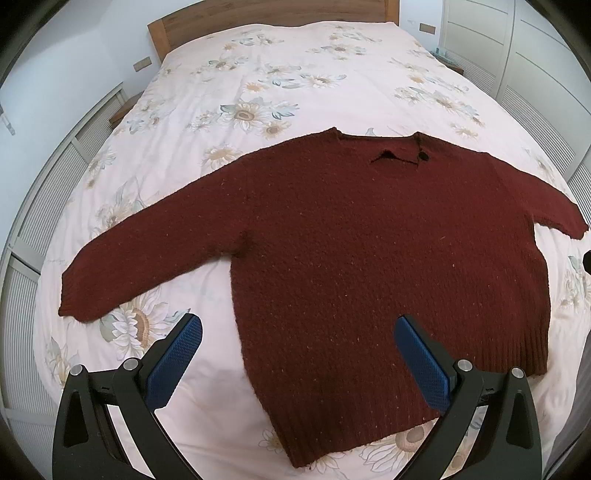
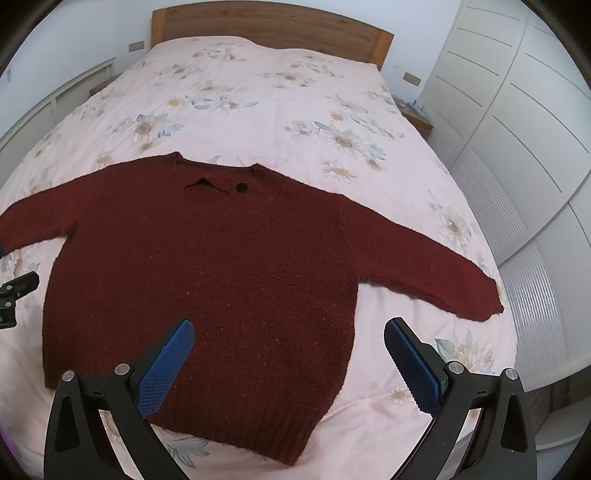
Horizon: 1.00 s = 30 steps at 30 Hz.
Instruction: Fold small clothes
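Sweater [image 1: 369,258]: lies flat, unfolded, sleeves spread toward 9 and 3 o'clock on the flowered bed [image 1: 277,74].
Left gripper [image 1: 297,334]: fingers apart, holding nothing.
Right gripper [image 2: 288,334]: fingers apart, holding nothing.
Progress: no fold made; all folding remains.

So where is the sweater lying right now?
The dark red sweater lies flat and spread out, sleeves out, on the floral bedspread, its neck towards the wooden headboard, just ahead of both open grippers' fingers.
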Available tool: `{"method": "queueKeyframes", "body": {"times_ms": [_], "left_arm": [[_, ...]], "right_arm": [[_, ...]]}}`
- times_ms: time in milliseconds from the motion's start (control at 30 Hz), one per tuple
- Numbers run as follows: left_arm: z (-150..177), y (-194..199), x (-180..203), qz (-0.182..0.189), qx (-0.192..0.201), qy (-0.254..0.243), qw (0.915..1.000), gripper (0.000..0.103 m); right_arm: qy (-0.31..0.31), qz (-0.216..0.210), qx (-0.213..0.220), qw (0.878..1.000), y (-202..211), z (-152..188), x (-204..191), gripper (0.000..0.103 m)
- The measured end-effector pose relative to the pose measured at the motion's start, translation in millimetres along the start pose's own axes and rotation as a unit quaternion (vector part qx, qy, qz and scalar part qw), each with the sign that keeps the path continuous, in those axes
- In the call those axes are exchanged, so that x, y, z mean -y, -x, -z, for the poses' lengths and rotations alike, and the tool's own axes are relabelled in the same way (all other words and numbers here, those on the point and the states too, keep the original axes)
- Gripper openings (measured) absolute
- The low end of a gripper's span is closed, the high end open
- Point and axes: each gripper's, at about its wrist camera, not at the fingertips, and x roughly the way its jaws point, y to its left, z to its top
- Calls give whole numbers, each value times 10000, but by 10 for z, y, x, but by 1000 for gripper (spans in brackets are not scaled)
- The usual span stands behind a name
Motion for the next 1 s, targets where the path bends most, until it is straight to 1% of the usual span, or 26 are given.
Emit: {"method": "queueKeyframes", "body": {"times_ms": [267, 1000], "left_arm": [[18, -14, 5, 50, -30, -10, 10000, 102], [22, -57, 61, 32, -98, -124, 9999, 102]], "right_arm": [[24, 19, -6, 10000, 7, 4, -8, 103], [67, 33, -30, 10000, -6, 7, 5, 103]]}}
